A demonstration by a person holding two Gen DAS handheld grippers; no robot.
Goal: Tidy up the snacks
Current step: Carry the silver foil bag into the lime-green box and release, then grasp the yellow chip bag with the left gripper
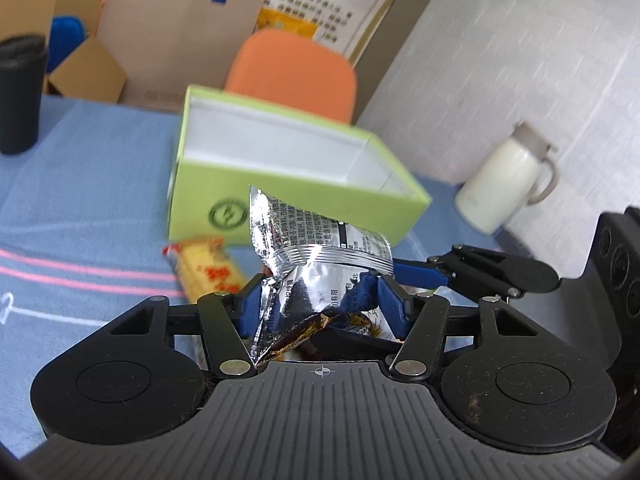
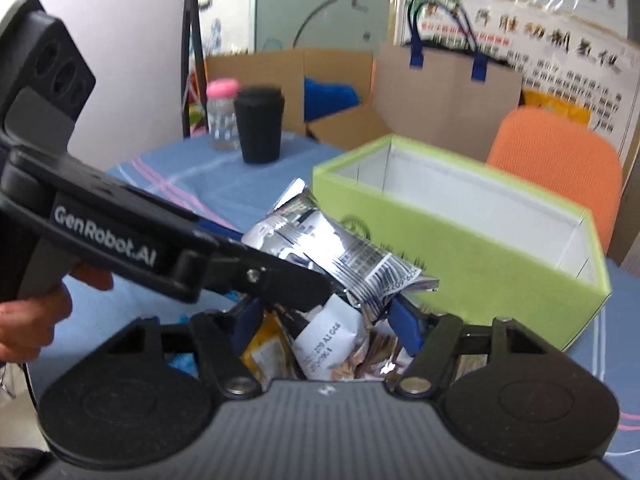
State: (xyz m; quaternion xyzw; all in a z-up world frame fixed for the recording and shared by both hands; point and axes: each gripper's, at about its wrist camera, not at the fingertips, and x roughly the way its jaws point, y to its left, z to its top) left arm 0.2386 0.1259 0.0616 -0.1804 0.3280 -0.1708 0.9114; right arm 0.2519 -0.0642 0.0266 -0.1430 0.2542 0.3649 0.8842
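My left gripper [image 1: 320, 300] is shut on a silver foil snack packet [image 1: 312, 256] and holds it above the blue cloth, in front of the open green box [image 1: 296, 196]. The same packet [image 2: 332, 248] shows in the right wrist view, pinched by the left gripper's black fingers [image 2: 280, 276]. My right gripper [image 2: 324, 320] is shut on a bunch of snack packets [image 2: 332, 344], white and yellow ones among them, close beside the green box [image 2: 460, 248]. The box is empty and white inside. A yellow and red snack packet [image 1: 208, 272] lies on the cloth before the box.
A black cup [image 1: 20, 92] and a clear bottle with a pink cap [image 2: 222, 116] stand at the table's far side. A white thermos jug [image 1: 508, 180] stands right of the box. An orange chair [image 1: 296, 72], cardboard boxes and a paper bag [image 1: 176, 24] are behind the table.
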